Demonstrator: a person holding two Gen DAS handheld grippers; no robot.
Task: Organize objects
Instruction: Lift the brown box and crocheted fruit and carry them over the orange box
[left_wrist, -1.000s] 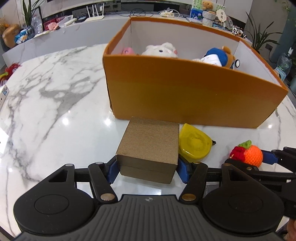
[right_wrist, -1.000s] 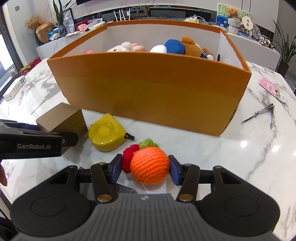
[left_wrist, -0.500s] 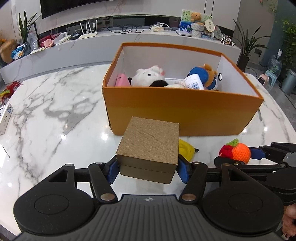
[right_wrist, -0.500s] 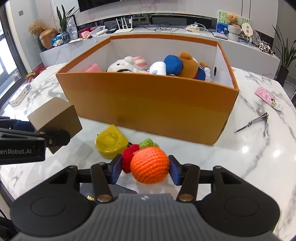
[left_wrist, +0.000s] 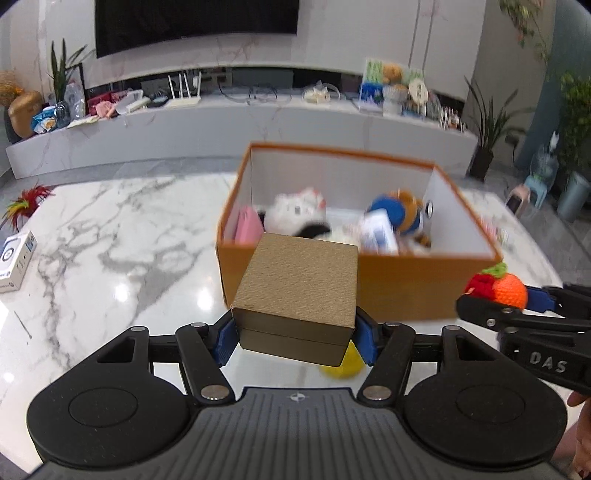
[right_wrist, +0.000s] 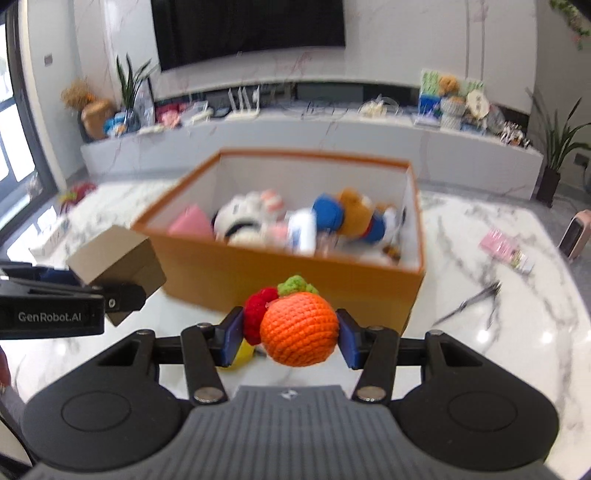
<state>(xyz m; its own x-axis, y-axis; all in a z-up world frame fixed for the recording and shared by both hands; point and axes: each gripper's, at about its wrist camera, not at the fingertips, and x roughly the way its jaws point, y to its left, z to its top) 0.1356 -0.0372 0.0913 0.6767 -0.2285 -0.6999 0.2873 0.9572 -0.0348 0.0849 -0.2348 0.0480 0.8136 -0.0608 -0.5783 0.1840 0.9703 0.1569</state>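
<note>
Both of my grippers are loaded, held in the air on the near side of the orange bin (left_wrist: 402, 291). My left gripper (left_wrist: 295, 334) clamps a brown box (left_wrist: 299, 291) by its sides; my right gripper (right_wrist: 290, 338) squeezes a crocheted orange (right_wrist: 299, 328) (red and green bits on top). Inside the bin lie soft toys (right_wrist: 255, 218), blurred. On the marble table (left_wrist: 110, 236) below the box, something yellow (left_wrist: 343, 363) peeks out.
</note>
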